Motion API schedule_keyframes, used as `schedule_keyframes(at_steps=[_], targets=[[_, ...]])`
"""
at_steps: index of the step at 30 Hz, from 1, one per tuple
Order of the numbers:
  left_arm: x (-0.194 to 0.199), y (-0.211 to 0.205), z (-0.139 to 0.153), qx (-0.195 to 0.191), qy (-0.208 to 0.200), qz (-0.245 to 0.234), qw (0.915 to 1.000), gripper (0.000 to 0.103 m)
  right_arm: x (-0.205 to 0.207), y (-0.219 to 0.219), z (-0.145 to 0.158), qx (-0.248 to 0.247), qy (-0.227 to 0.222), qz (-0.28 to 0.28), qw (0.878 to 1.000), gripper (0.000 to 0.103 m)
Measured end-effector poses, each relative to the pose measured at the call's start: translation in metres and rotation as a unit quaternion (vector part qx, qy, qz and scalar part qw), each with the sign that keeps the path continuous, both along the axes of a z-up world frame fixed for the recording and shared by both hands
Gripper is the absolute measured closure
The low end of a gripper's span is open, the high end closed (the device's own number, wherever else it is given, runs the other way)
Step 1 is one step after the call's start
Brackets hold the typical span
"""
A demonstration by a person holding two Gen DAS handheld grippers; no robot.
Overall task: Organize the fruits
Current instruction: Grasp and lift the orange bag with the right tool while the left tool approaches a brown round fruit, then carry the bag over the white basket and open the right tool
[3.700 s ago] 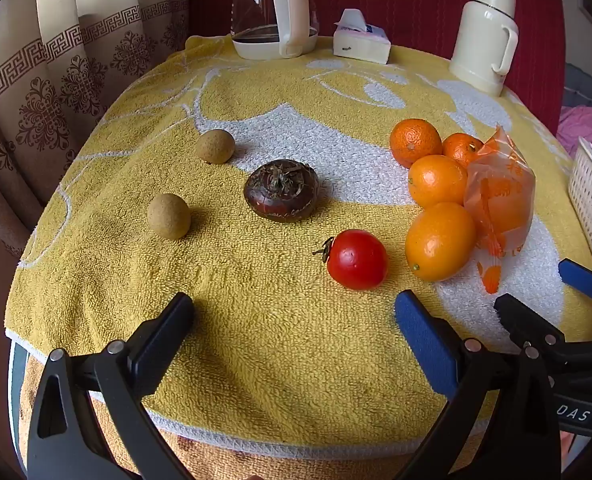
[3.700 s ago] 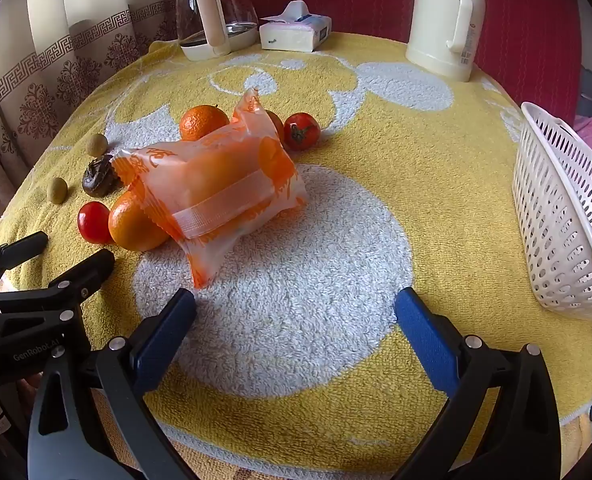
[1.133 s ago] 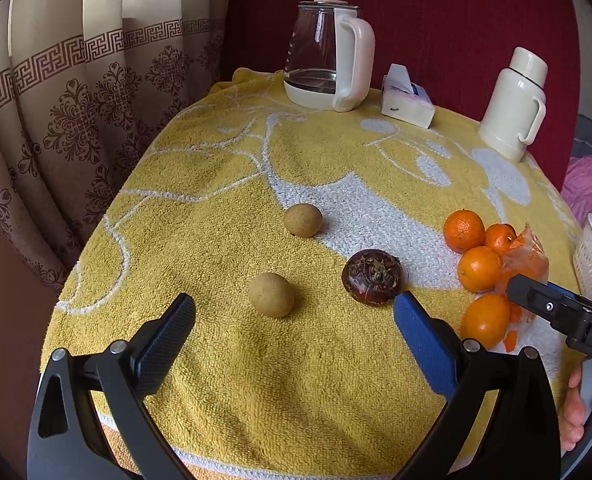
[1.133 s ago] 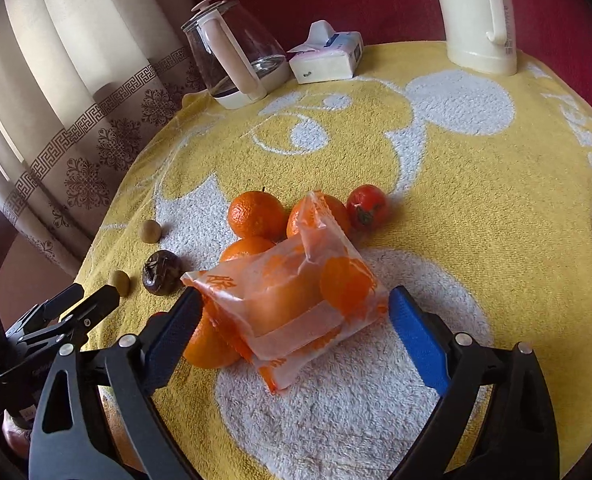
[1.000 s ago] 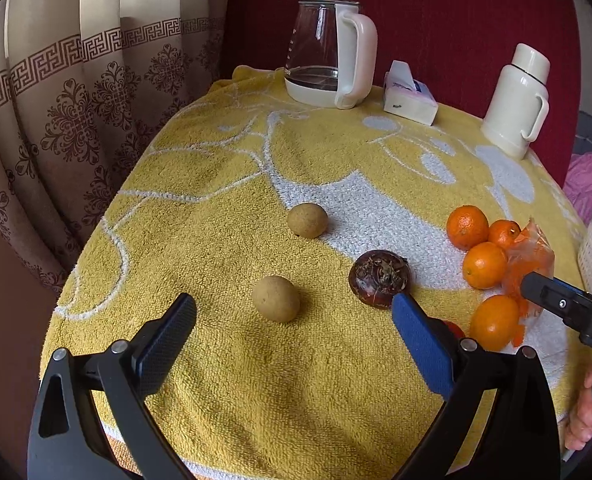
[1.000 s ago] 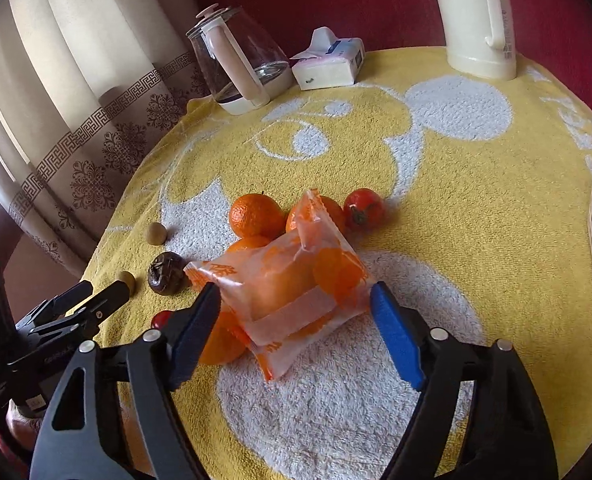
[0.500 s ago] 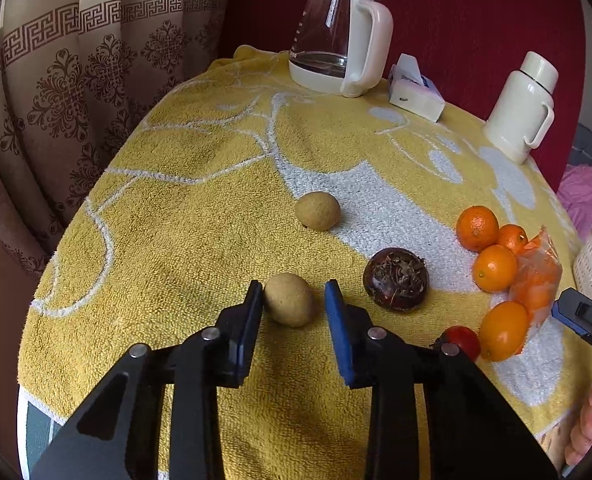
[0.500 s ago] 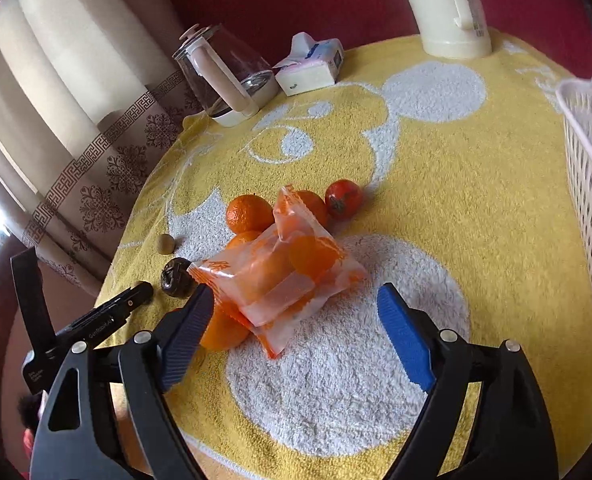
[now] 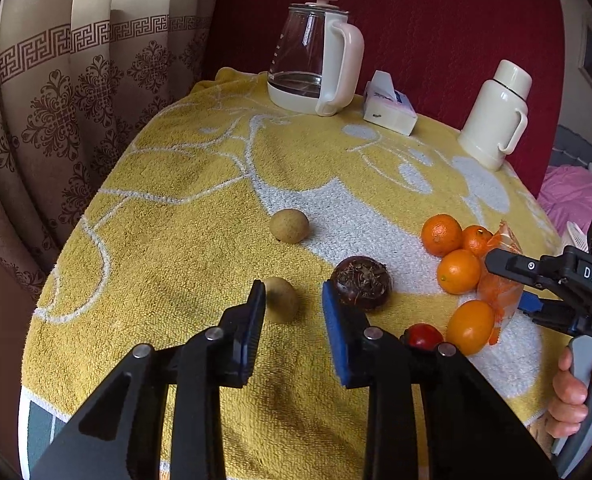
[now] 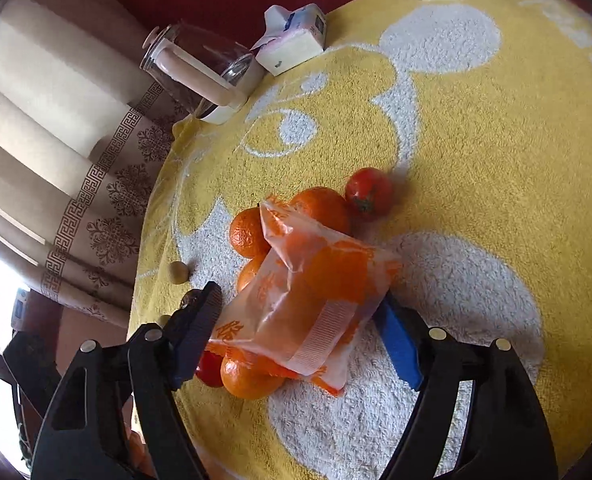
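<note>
Your left hand-held gripper (image 9: 290, 304) nearly closes around one of two longans (image 9: 281, 299); your right hand-held gripper (image 10: 300, 320) straddles the bag (image 10: 312, 300), open.

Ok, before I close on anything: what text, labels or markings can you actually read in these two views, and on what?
"DAS": white letters on the body of the right gripper, seen from the left wrist view; cut off at the frame edge.
Orange printed characters on the orange plastic bag: too crumpled and blurred to read.
Level marks on the glass kettle: too small.
Print on the tissue pack: illegible.
</note>
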State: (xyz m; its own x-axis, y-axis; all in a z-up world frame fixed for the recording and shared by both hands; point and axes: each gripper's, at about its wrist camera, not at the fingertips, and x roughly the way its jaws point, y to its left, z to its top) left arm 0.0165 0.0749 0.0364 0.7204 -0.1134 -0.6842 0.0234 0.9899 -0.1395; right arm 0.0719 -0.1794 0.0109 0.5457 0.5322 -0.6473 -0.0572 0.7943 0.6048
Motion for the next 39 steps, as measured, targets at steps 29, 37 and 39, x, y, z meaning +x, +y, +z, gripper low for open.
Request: schedule_keyframes(at_steps=[29, 37, 39], targets=[[-0.014, -0.080, 0.047, 0.044, -0.046, -0.066, 0.9958, 0.073, -0.094, -0.128, 0.081, -0.073, -0.186, -0.126, 0.972, 0.046], [-0.017, -0.045, 0.044, 0.063, -0.033, -0.011, 0.9974, 0.073, -0.118, -0.203, 0.082, -0.132, -0.181, -0.232, 0.947, 0.046], [-0.015, -0.032, 0.037, 0.066, -0.023, 0.005, 0.9976, 0.073, -0.116, -0.211, 0.076, -0.142, -0.168, -0.240, 0.945, 0.046]])
